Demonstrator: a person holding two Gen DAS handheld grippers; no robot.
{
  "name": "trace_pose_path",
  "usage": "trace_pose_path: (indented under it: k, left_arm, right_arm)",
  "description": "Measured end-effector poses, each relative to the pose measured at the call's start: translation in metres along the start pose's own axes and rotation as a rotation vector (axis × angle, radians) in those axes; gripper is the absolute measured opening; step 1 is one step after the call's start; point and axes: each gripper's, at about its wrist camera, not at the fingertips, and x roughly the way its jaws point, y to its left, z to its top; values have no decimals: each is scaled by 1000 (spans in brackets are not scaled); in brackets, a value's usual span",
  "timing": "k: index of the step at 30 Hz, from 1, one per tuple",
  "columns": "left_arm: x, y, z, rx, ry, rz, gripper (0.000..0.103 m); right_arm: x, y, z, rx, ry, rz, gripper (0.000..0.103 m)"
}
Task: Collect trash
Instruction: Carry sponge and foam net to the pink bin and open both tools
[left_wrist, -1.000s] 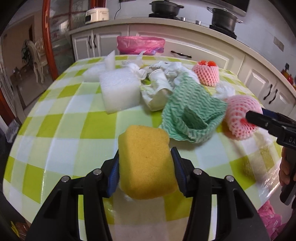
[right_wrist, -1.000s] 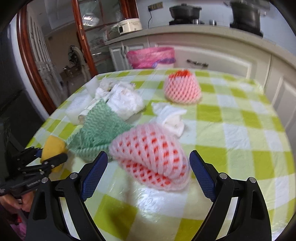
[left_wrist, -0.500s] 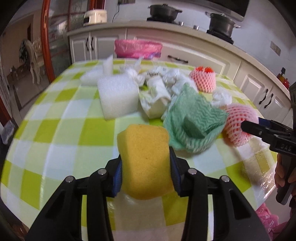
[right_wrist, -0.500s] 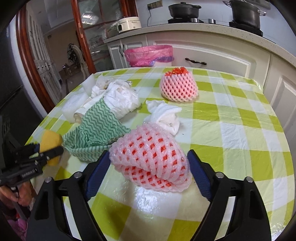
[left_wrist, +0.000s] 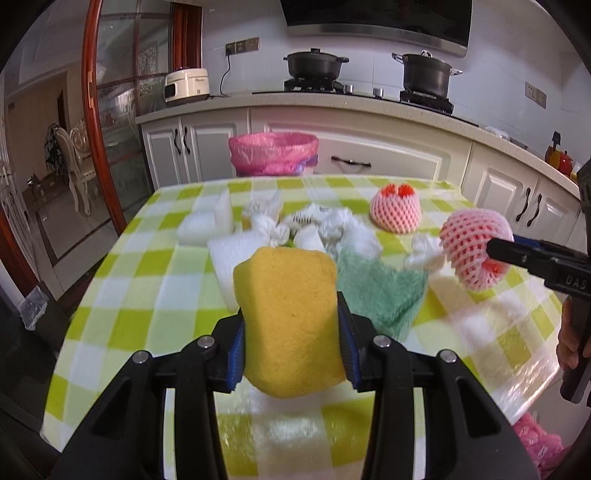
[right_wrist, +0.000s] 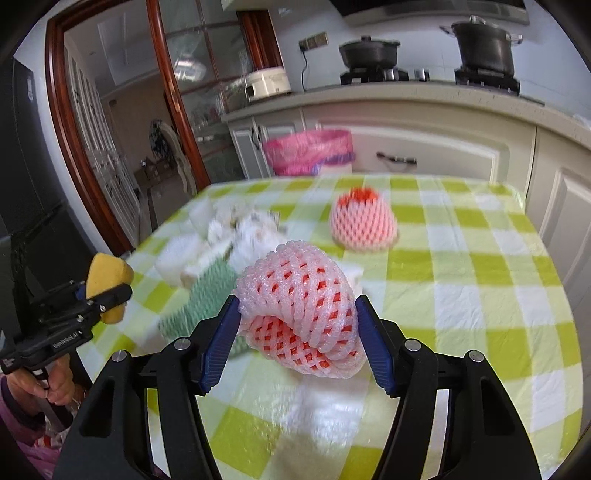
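Observation:
My left gripper is shut on a yellow sponge and holds it up above the near edge of the checked table. It also shows in the right wrist view. My right gripper is shut on a pink foam fruit net and holds it lifted off the table; the net also shows in the left wrist view. On the table lie a green wavy cloth, white foam blocks, crumpled white tissues and a second pink foam net.
A bin lined with a pink bag stands on the floor beyond the table's far edge, in front of white cabinets. Two black pots sit on the stove. A wooden-framed glass door is at the left.
Both grippers closed: the left on the sponge, the right on the pink foam net. Both have since lifted their objects off the table, and the views have tilted up.

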Motion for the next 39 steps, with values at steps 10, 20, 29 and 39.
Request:
trace_pose_path:
  k: [10,20,29,39]
  left_arm:
    - [13,15,77,-15,-65,-23,41]
    - [59,41,168,-17,-100,-40,41]
    - [135,53,255,-4,-147,-9,41]
    - [257,88,343,-38,-135,-12,42]
  right_arm:
    - [13,2,85,-53,-113,19,61]
    - [59,2,172,-72,-178,55,61]
    - [138,-10,247,-69,-185,66,62]
    - [269,-51,306,-31,-130,81,62]
